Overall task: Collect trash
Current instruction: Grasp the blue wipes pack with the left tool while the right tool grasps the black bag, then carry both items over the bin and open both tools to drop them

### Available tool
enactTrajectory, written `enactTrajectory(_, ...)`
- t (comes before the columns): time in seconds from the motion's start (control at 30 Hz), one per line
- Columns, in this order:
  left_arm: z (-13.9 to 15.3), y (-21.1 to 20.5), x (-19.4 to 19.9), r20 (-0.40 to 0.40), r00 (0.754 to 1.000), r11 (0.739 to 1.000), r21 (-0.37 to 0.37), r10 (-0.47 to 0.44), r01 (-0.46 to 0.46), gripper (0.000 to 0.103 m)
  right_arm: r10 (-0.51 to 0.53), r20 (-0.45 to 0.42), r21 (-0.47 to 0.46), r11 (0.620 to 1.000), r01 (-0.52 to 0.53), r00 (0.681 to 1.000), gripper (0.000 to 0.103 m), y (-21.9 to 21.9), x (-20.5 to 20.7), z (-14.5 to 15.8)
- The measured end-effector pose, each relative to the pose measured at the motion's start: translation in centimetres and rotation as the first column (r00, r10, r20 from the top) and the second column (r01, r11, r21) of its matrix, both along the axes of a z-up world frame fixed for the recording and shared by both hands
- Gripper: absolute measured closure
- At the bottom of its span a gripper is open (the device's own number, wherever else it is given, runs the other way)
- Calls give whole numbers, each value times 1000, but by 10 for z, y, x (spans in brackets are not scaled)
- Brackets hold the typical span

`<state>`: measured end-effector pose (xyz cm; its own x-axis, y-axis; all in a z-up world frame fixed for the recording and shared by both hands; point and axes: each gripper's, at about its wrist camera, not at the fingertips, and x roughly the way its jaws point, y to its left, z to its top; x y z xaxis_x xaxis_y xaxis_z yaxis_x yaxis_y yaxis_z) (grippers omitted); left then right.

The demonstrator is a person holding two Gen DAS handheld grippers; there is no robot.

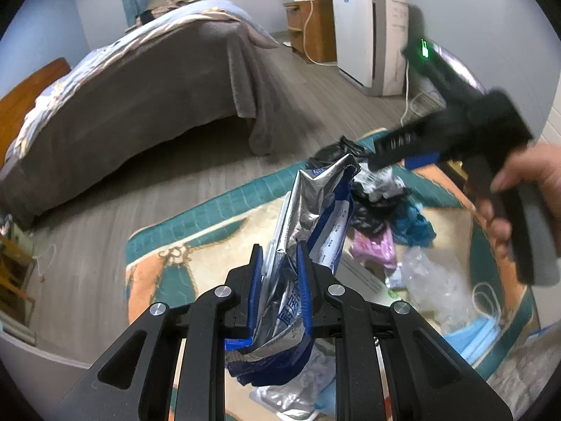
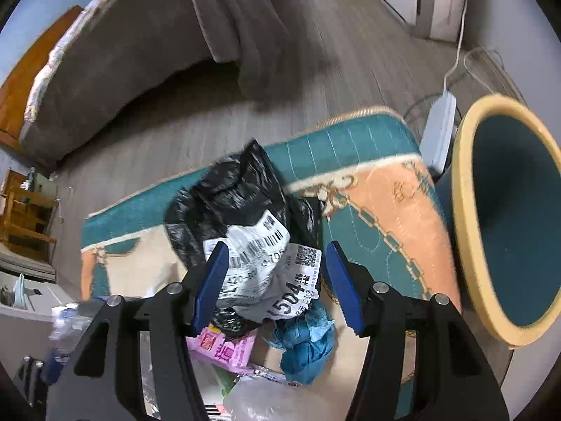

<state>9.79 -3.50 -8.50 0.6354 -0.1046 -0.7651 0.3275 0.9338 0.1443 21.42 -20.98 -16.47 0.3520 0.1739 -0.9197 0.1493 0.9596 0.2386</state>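
Observation:
My left gripper [image 1: 279, 256] is shut on a crumpled blue and silver foil bag [image 1: 315, 210] and holds it up above the rug. My right gripper [image 2: 275, 273] is open over a black plastic bag with white shipping labels [image 2: 245, 217]; it does not touch it. The right gripper also shows in the left wrist view [image 1: 389, 156], blurred, held by a hand. A trash pile lies on the rug: a pink packet [image 2: 228, 347], crumpled blue paper [image 2: 305, 343], clear plastic [image 1: 434, 280] and a blue face mask [image 1: 470, 333]. A teal bin with a yellow rim [image 2: 459, 210] stands at the right.
The patterned teal and orange rug [image 2: 385, 193] lies on a grey wood floor. A bed with a grey cover [image 1: 140, 87] stands at the left. A white appliance [image 1: 368, 35] and a power strip with cables [image 2: 438, 129] sit near the wall.

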Motion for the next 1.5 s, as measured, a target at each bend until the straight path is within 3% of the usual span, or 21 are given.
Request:
enactTrajectory(0.03, 1, 1, 1, 2, 1000, 1000, -4, 2, -2, 83, -3, -7, 21, 1000, 3, 1000, 51, 0, 1, -3)
enactTrajectory(0.07, 2, 2, 1, 4, 1000, 1000, -8, 3, -3, 83, -3, -11, 31, 1000, 3, 1000, 74, 0, 2, -4)
enactTrajectory(0.1, 3, 2, 2, 4, 1000, 1000, -12, 4, -4, 83, -2, -15, 40, 999, 3, 1000, 88, 0, 2, -5)
enactTrajectory(0.3, 13, 4, 2, 26, 1000, 999, -34, 14, -13, 83, 13, 56, 61, 998, -16, 998, 96, 3, -5, 21)
enactTrajectory(0.67, 45, -12, -3, 93, 995, 996, -84, 20, -12, 83, 42, 237, 21, 999, -48, 971, 97, -19, -57, 106)
enactTrajectory(0.93, 61, -48, -13, 138, 990, 994, -106, -26, 41, 83, 57, 354, -185, 983, 10, 934, 97, -48, -116, 162)
enactTrajectory(1.2, 53, -85, -21, 103, 991, 990, -104, -80, 91, 83, 46, 383, -292, 953, 74, 923, 97, -73, -129, 171)
enactTrajectory(1.5, 44, -117, -18, 66, 992, 990, -87, -108, 114, 83, 12, 372, -304, 947, 110, 928, 97, -102, -127, 163)
